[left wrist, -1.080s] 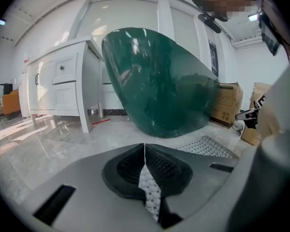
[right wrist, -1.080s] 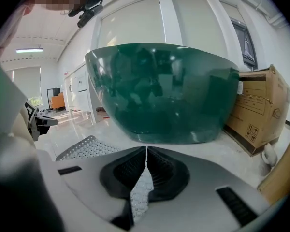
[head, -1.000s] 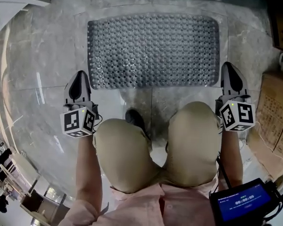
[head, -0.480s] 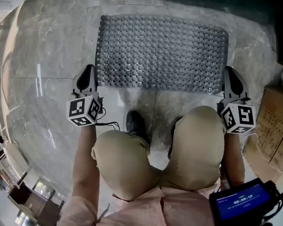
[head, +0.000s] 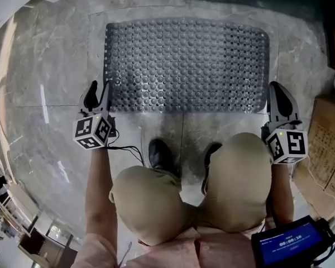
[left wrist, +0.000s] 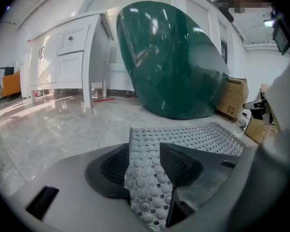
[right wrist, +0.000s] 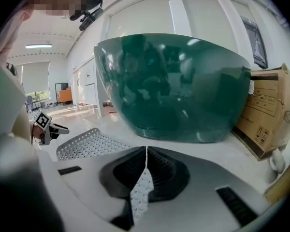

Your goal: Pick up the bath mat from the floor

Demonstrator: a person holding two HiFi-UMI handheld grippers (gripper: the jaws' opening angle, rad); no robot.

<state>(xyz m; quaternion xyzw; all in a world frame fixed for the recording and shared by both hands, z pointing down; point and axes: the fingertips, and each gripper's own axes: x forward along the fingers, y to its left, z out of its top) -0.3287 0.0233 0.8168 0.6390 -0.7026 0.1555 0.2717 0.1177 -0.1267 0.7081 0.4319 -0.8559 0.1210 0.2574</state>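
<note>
A grey studded bath mat [head: 184, 66] lies flat on the marble floor. My left gripper [head: 99, 92] is at its near left corner and its jaws have just been opening. In the left gripper view the jaws [left wrist: 146, 149] stand apart with the mat's corner [left wrist: 145, 178] lying loosely between them, while the rest of the mat [left wrist: 203, 137] stretches away to the right. At the near right corner my right gripper [head: 279, 102] is shut. The right gripper view shows its jaws [right wrist: 146, 151] pinching a thin upturned edge of the mat [right wrist: 141, 190].
A large dark green tub [right wrist: 174, 86] stands just beyond the mat. Cardboard boxes [head: 326, 138] line the right side. A white cabinet [left wrist: 72, 52] stands at the far left. The person's knees and shoes [head: 159, 152] are just behind the mat's near edge.
The left gripper has come in and down to the mat's near left corner, and its jaws have opened. The right gripper has stayed at the right corner.
</note>
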